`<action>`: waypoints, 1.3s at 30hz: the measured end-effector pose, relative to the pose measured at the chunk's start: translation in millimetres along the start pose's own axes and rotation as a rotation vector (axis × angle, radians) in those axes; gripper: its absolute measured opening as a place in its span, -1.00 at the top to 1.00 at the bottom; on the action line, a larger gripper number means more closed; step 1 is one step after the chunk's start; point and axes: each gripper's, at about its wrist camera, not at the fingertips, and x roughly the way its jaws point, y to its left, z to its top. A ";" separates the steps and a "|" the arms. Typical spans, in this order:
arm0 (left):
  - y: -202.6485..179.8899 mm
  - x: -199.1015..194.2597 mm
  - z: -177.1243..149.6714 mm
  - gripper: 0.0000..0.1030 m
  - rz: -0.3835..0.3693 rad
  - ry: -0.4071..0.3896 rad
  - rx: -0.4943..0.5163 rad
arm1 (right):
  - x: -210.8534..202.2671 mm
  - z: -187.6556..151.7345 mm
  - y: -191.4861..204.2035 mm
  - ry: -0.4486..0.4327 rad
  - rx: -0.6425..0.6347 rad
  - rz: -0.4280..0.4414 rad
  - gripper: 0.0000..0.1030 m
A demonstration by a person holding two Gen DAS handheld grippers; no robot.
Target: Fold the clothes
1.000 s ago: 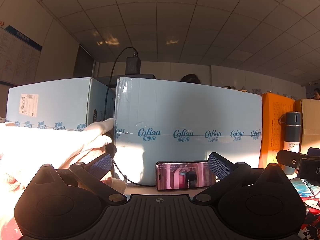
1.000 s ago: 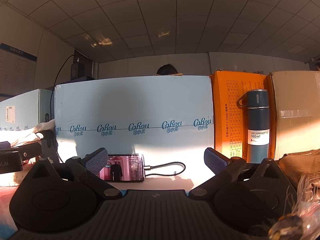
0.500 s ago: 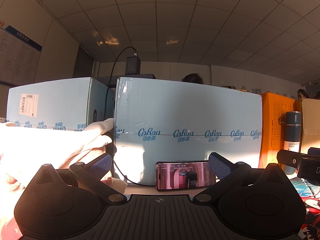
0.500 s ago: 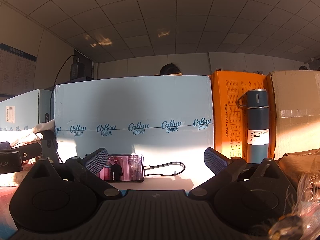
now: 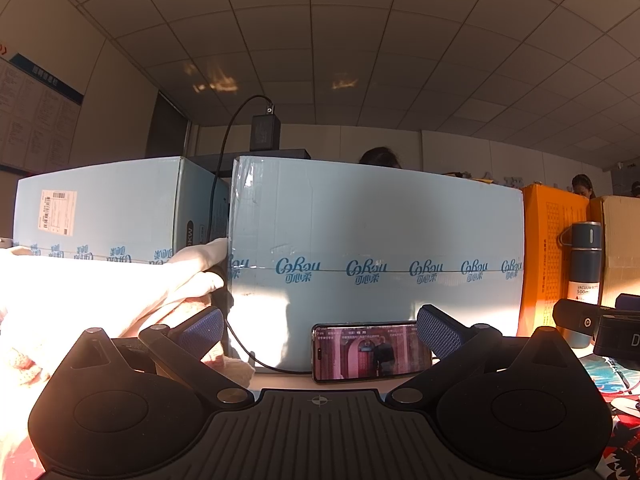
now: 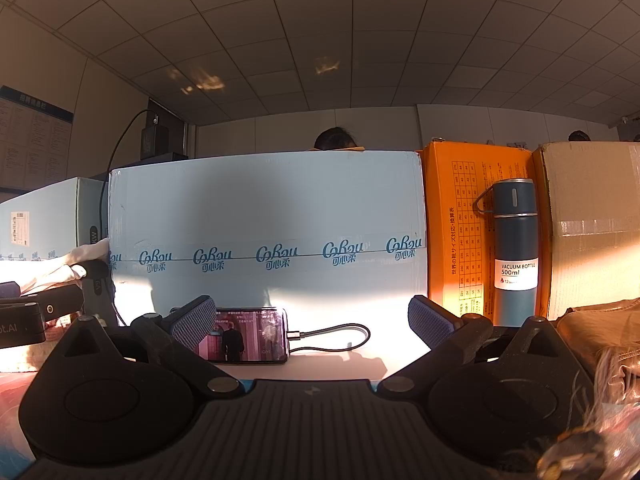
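Because both the left claw (image 5: 320, 332) and the right claw (image 6: 312, 320) stood open and empty, the pale cream cloth pile (image 5: 92, 296) remained ungrasped, and a careless reach risked knocking the propped black smartphone (image 5: 370, 350).

Pale tabletop (image 6: 360, 364), sunlit. On it: phone (image 6: 248, 334) on its long edge, screen lit, leaning against big light-blue carton (image 6: 264, 224), cable (image 6: 340, 336) looping from its right end. Right of carton: orange box (image 6: 452, 220), blue vacuum bottle (image 6: 514, 252) upright before it, brown cardboard box (image 6: 592, 220). Left: second blue carton (image 5: 100, 208), heaped pale clothes (image 5: 80, 292) in front.
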 end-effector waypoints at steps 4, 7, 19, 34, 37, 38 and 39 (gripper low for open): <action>-0.1 -0.3 -0.2 -1.00 0.001 -0.001 0.004 | 0.6 0.1 0.6 0.001 -0.002 -0.001 -1.00; -0.4 -0.5 -0.3 -1.00 -0.001 -0.001 0.006 | 1.6 -0.2 2.2 0.008 -0.011 -0.010 -1.00; -1.3 -2.3 0.1 -1.00 -0.040 -0.012 -0.004 | 3.1 0.5 2.8 0.022 -0.008 0.023 -1.00; 43.4 -37.6 32.0 -1.00 0.019 -0.055 -0.078 | -20.2 9.1 47.7 0.080 0.046 0.181 -1.00; 77.4 -47.5 41.4 -1.00 0.103 -0.078 -0.132 | -14.5 15.9 62.3 0.107 0.092 0.205 -1.00; 89.6 -50.3 44.5 -1.00 0.133 -0.094 -0.150 | -12.1 18.4 67.4 0.115 0.109 0.212 -1.00; 101.7 -53.1 47.6 -1.00 0.162 -0.109 -0.168 | -9.5 21.2 72.3 0.121 0.128 0.220 -1.00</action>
